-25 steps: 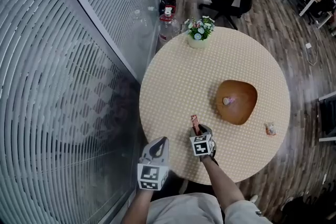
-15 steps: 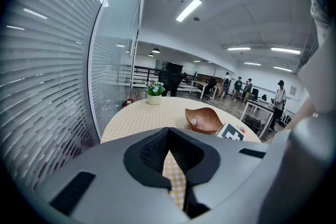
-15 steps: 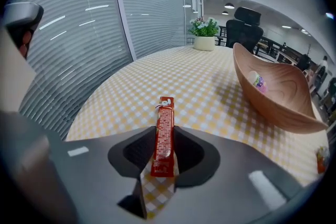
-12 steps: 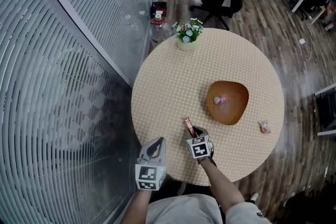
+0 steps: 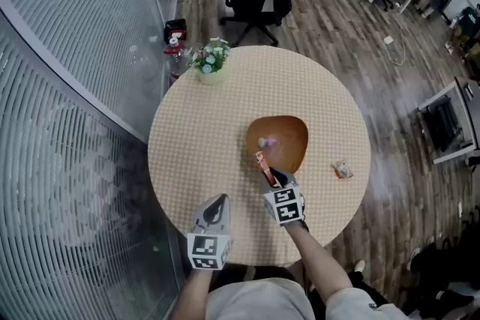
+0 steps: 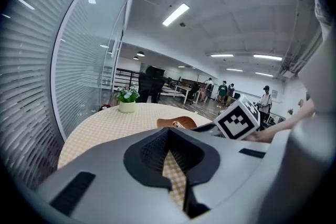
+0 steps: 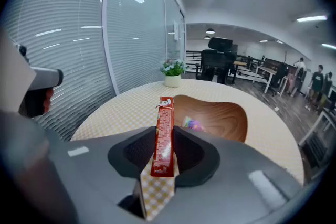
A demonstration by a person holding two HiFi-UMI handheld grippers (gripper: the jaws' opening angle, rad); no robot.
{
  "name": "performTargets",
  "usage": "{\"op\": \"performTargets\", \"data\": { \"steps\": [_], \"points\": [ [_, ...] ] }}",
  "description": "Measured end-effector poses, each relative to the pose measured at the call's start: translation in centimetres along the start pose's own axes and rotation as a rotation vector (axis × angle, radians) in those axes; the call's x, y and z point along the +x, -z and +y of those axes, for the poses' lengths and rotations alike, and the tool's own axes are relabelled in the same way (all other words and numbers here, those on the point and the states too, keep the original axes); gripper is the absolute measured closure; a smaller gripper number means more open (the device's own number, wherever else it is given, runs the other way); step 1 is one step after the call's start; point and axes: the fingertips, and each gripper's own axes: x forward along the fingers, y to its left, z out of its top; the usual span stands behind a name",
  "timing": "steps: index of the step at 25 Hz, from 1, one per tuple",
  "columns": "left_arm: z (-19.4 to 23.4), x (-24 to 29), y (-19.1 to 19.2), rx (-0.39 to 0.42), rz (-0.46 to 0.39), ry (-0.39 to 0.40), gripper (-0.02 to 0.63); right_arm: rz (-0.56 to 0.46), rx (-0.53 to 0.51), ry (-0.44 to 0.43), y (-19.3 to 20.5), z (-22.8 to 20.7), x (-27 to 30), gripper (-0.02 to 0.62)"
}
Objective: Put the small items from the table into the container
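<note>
Where the right gripper's (image 5: 271,174) jaws pinch the red snack stick (image 7: 164,134), its far end hangs at the wooden bowl's (image 5: 291,152) near rim; best carried past the rim, then released low. Left gripper (image 5: 217,200): jaws together, empty. Wrapped sweet (image 5: 343,170) lies on counter (image 5: 199,139), right of bowl.

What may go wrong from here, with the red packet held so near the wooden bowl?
1. The right gripper grips the red packet only by its lower part, so the long packet might tilt or slip out.
2. In the head view it reaches just the near rim of the wooden bowl; released now, it might land on the rim or the table.
</note>
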Motion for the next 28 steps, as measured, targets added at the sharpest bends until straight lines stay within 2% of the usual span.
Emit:
{"op": "performTargets", "data": {
  "steps": [5, 10, 18, 21, 28],
  "points": [
    [-2.5, 1.0, 0.0, 0.01, 0.013, 0.037, 0.601, 0.007, 0.014, 0.092, -0.9, -6.6, -0.3, 0.494],
    [-3.5, 1.3, 0.0, 0.015, 0.027, 0.036, 0.6, 0.065, 0.033, 0.114, 0.8, -9.7, 1.4, 0.494],
    [-3.3, 0.9, 1.0, 0.021, 0.042, -0.02, 0.6, 0.134, 0.05, 0.112, 3.5, -11.6, 4.5, 0.494],
    [-3.2, 0.7, 0.5, 0.018, 0.043, -0.041, 0.6, 0.125, 0.022, 0.118, 3.0, -12.1, 4.6, 0.492],
    [-3.8, 1.1, 0.0, 0.016, 0.044, -0.057, 0.6, 0.081, 0.039, 0.076, 1.8, -11.9, 3.7, 0.476]
  ]
}}
